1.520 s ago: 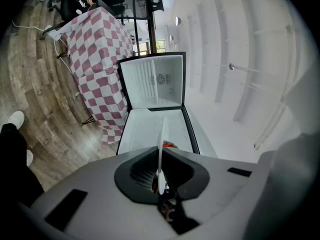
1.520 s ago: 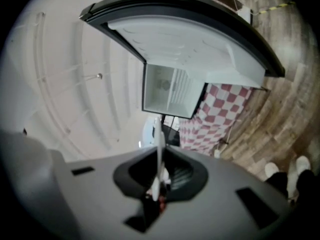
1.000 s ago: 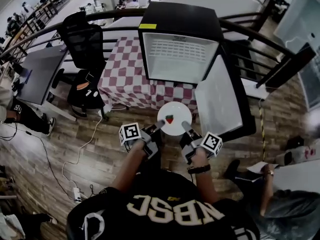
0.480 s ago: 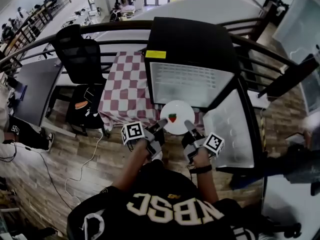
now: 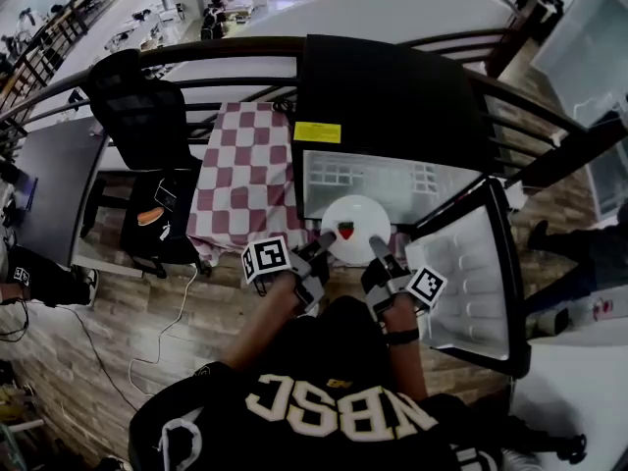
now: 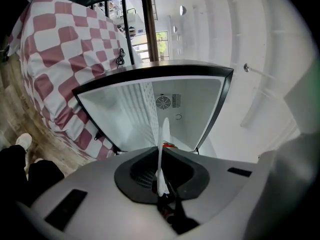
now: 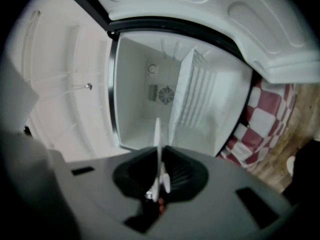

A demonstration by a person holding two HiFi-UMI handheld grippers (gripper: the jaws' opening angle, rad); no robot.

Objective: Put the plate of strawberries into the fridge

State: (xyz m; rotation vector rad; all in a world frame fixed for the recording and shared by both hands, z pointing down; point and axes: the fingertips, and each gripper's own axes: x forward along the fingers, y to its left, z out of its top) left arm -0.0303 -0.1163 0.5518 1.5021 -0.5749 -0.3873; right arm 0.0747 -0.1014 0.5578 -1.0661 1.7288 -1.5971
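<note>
A white plate (image 5: 363, 222) with one red strawberry (image 5: 345, 231) on it hangs in the air before the open mini fridge (image 5: 392, 106). My left gripper (image 5: 325, 240) is shut on the plate's near-left rim and my right gripper (image 5: 377, 246) is shut on its near-right rim. In both gripper views the plate (image 6: 162, 151) (image 7: 158, 156) stands edge-on between the closed jaws, with the white fridge interior (image 6: 170, 119) (image 7: 165, 109) right behind it. A bit of the strawberry (image 6: 168, 145) peeks beside the plate in the left gripper view.
The fridge door (image 5: 469, 268) hangs open at the right. A table with a red-and-white checked cloth (image 5: 245, 175) stands left of the fridge, and a black office chair (image 5: 137, 106) farther left. A curved dark railing (image 5: 196, 57) runs behind them.
I have stepped closer to the fridge with the plate held in both grippers; the plate now sits right before the fridge opening. Both grips are unchanged.
</note>
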